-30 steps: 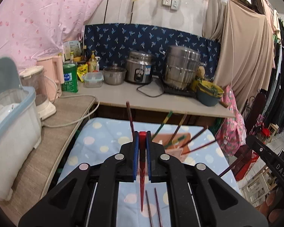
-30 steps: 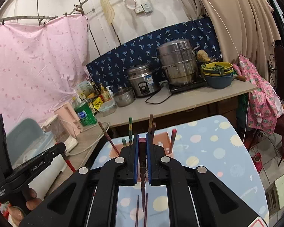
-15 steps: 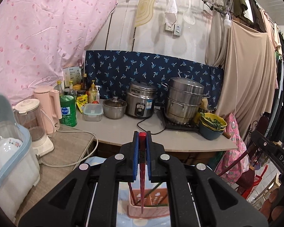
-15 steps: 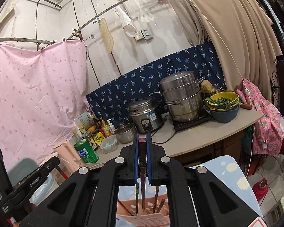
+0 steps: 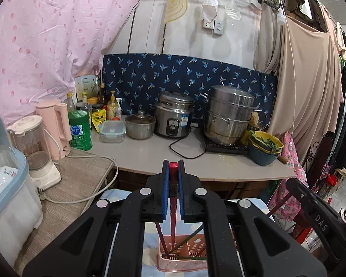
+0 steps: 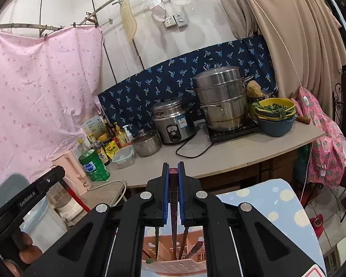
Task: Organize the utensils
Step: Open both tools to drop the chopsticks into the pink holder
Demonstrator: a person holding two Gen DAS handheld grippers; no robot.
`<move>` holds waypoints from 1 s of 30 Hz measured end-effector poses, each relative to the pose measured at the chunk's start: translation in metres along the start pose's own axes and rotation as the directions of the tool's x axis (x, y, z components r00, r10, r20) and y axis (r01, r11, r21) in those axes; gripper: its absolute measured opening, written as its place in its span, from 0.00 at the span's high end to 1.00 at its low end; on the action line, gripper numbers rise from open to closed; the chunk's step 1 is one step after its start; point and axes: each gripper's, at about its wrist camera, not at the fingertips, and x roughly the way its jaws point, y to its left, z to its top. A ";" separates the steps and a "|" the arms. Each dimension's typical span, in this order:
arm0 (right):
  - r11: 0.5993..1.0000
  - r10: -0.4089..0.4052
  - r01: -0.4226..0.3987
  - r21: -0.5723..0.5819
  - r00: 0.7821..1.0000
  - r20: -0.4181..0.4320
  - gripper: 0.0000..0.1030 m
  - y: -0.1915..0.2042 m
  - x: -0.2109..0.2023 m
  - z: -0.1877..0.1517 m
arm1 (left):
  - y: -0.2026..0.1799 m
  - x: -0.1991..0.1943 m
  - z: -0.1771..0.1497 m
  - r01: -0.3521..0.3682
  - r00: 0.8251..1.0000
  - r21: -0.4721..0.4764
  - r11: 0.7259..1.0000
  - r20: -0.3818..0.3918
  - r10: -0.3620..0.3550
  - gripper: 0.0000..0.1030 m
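Note:
My left gripper (image 5: pixel 172 180) is shut on a red chopstick (image 5: pixel 172 217) held upright, its tip down inside the pink utensil basket (image 5: pixel 180 262) on the dotted blue tablecloth. My right gripper (image 6: pixel 172 180) is shut on a dark maroon chopstick (image 6: pixel 173 228), also upright with its tip inside the same pink basket (image 6: pixel 173 269). Several other chopsticks (image 6: pixel 184 242) stand tilted in the basket. The left gripper's body shows at the left of the right wrist view (image 6: pixel 27 203), and the right gripper's body at the right of the left wrist view (image 5: pixel 316 219).
Behind the table runs a counter (image 5: pixel 196 159) with a rice cooker (image 5: pixel 174 117), steamer pot (image 5: pixel 229 115), small pot (image 5: pixel 140 124), bowls (image 5: pixel 265 145), bottles and a pink kettle (image 5: pixel 55 124). A blender (image 5: pixel 34 147) and dish bin (image 5: pixel 4 184) stand at left.
Both grippers tilted up from looking down at the table and moved over the basket. The two chopsticks now point down into it; they were above loose chopsticks on the cloth.

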 end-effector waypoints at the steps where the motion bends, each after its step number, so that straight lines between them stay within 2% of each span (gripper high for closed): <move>1: 1.000 -0.003 0.003 -0.003 1.000 -0.010 0.93 0.000 0.003 -0.004 | 0.000 0.002 -0.003 0.001 1.000 0.000 1.000 -0.009 -0.001 0.93; 11: 1.000 -0.013 0.012 -0.015 0.997 -0.073 0.93 -0.003 0.019 -0.024 | 0.003 0.018 -0.023 -0.011 0.998 -0.003 1.000 -0.068 0.011 0.93; 16: 1.000 -0.011 0.010 -0.018 0.998 -0.059 0.90 -0.003 0.011 -0.023 | 0.006 0.017 -0.028 -0.018 0.997 -0.005 1.000 -0.074 0.017 0.90; 18: 1.000 -0.011 0.010 -0.019 0.999 -0.052 0.90 -0.002 0.008 -0.021 | 0.007 0.015 -0.030 -0.021 0.997 -0.007 1.000 -0.075 0.020 0.80; 30: 0.999 -0.002 0.000 -0.037 0.999 -0.033 0.89 0.001 -0.028 -0.032 | 0.010 -0.008 -0.051 -0.024 0.996 0.000 1.000 -0.086 0.024 0.79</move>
